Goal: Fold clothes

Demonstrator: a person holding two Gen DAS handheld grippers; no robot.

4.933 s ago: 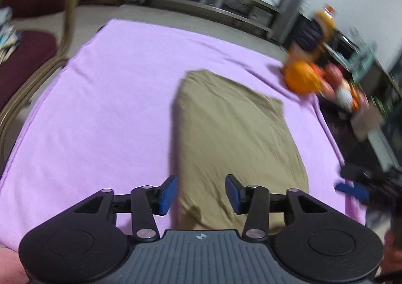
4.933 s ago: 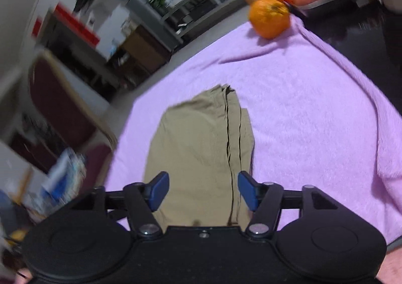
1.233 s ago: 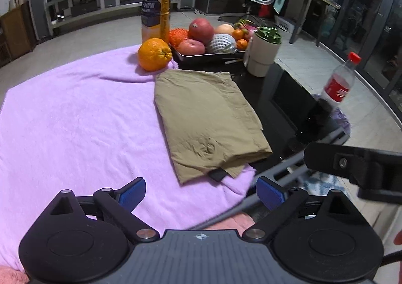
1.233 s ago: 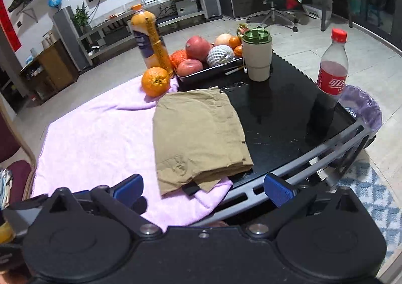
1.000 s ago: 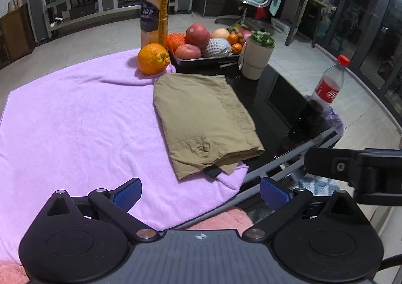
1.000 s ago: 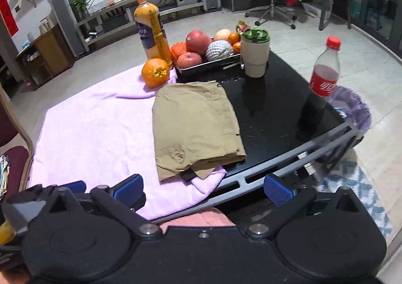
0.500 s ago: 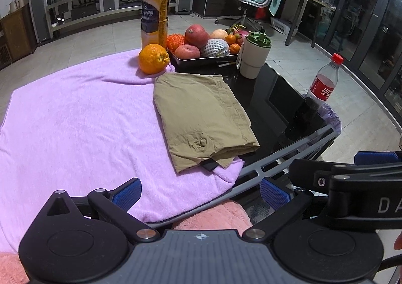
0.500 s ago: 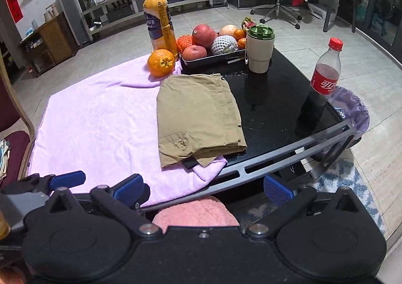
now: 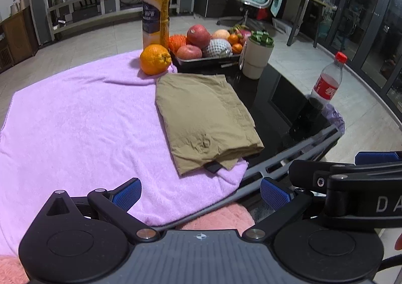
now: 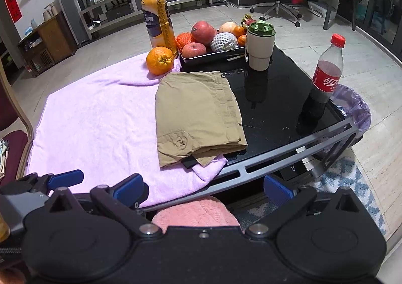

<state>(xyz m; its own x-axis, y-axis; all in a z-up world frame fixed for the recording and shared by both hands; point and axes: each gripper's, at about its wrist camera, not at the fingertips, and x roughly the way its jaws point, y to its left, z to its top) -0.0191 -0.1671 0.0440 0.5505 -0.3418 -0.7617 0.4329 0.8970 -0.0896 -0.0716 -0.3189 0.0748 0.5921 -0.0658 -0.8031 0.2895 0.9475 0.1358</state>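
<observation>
A khaki garment [image 9: 203,118] [image 10: 197,113] lies folded into a flat rectangle, half on the purple towel [image 9: 75,118] [image 10: 95,118] and half on the black glass table [image 10: 276,97]. A dark tag pokes out of its near edge. My left gripper [image 9: 199,192] is open and empty, held back from the table's near edge above a pink knee. My right gripper [image 10: 203,189] is also open and empty, pulled back the same way. The right gripper's arm shows at the right of the left wrist view, and the left gripper's blue fingertip [image 10: 65,178] appears at the lower left of the right wrist view.
Behind the garment stand an orange [image 10: 159,60], a juice bottle [image 10: 157,25], a fruit tray [image 10: 213,56] and a lidded cup [image 10: 260,45]. A cola bottle [image 10: 324,80] stands on the table's right. A bin with a purple bag [image 10: 354,108] sits beyond; a chair [image 10: 12,143] is left.
Both grippers have drawn back from the table, away from the folded garment, and opened wider than 4.9 s ago. The garment lies still on towel and glass.
</observation>
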